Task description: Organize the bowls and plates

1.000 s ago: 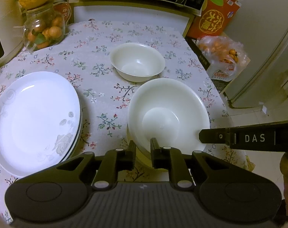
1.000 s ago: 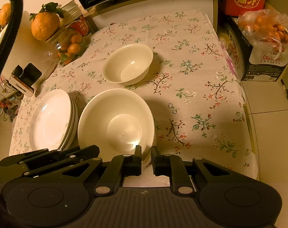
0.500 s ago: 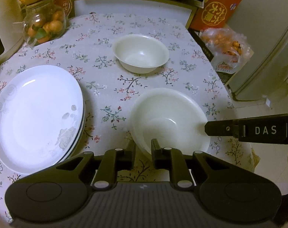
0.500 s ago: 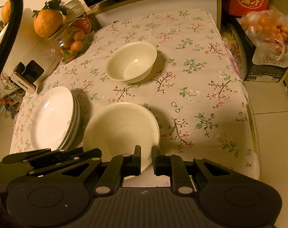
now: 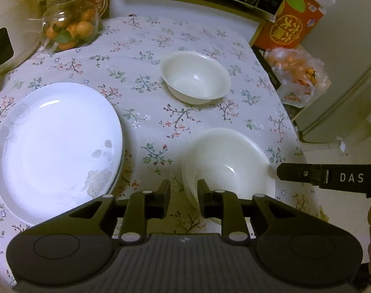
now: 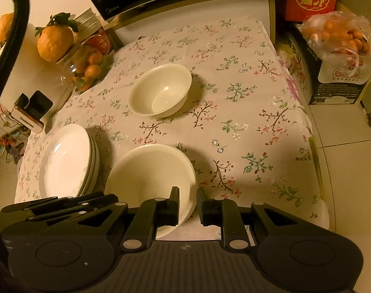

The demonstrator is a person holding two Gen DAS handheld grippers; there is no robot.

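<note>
Large bowl (image 5: 228, 161) lower now, near rim behind hand-held grippers.

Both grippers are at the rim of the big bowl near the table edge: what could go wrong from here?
1. The large bowl sits close to the table edge; as the opening left gripper and right gripper withdraw, a snagged rim might tip it off.
2. It seems stacked on another dish, so it may sit unevenly.

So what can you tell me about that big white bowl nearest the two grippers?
The big white bowl is wide, shallow, glossy, ceramic-looking and empty. It sits upright near the table's front edge on the floral tablecloth, apparently nested on another like it. The left gripper and right gripper each straddle its rim, jaws opening, pads off it.
</note>
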